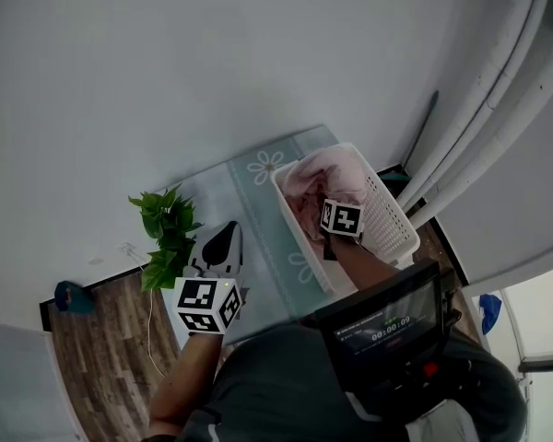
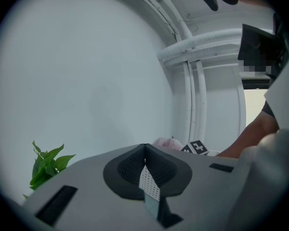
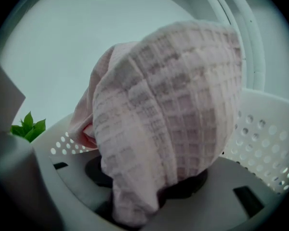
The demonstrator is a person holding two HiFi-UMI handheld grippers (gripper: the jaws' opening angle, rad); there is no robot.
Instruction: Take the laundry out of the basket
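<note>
We should lift the towel [image 3: 183, 105], pinched in our right tongs [image 3: 147, 194], clear of the basket [image 1: 393, 225] rim; left tongs [image 2: 145, 153] closed, empty.

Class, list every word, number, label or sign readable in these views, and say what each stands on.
"00:00:0" and a blurred last digit: a timer on the dark screen at the person's chest; the print above it is too small to read.
Only square patterns, no letters: marker cube at left, marker cube over the basket.
No text: basket, pink laundry, mat.
</note>
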